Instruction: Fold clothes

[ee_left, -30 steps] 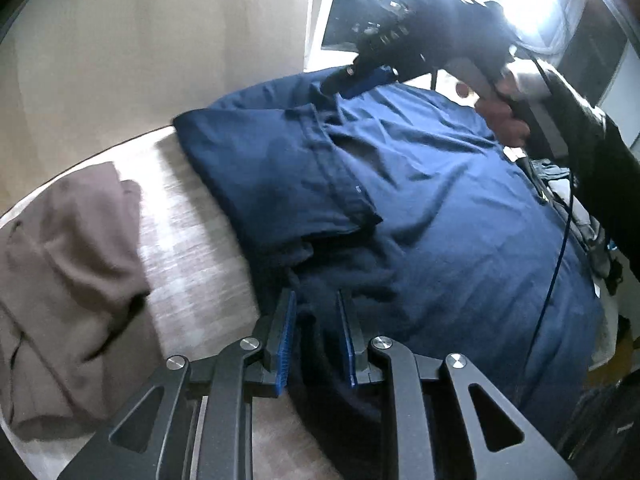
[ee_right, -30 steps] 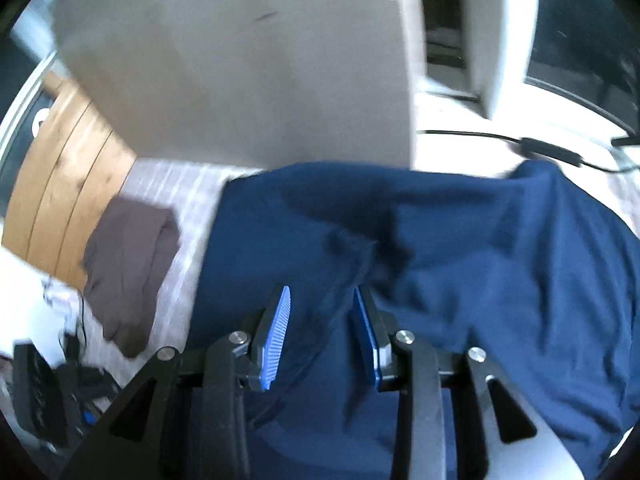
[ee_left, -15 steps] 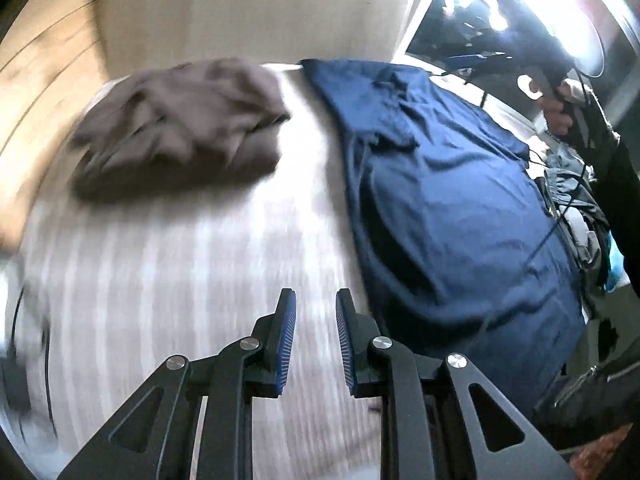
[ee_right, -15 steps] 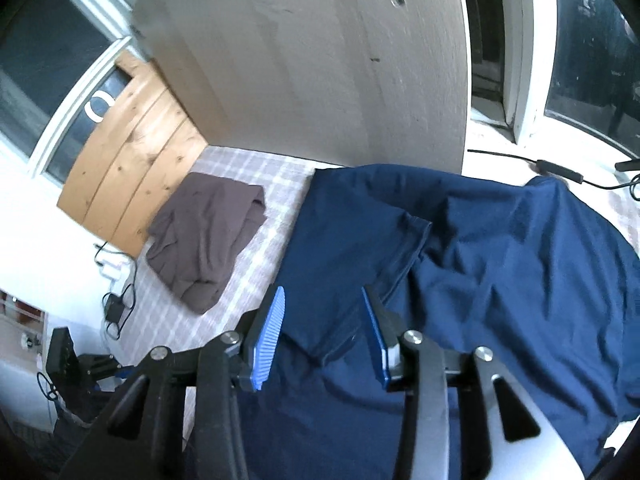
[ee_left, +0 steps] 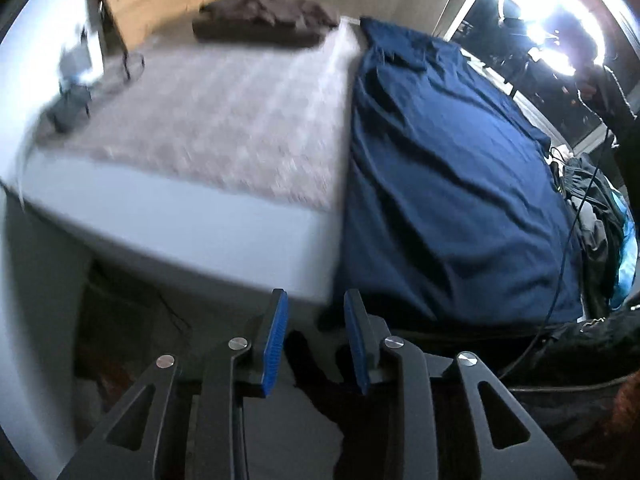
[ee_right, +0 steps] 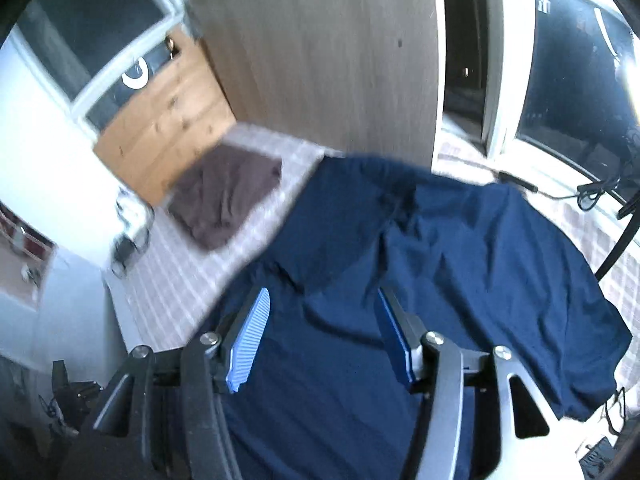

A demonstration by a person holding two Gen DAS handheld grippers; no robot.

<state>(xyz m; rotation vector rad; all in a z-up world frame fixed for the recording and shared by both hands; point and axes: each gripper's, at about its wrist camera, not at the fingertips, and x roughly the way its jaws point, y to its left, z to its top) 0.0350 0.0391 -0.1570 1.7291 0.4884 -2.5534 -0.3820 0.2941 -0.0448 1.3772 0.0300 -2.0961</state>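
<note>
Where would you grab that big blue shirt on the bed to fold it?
Probably the navy shirt by its hem, which drapes over the mattress's near edge close to the left gripper. That edge hangs free, so fingers can slide around it from the bedside. Both grippers' jaws are opening with nothing between them; the right gripper is above the cloth.
</note>
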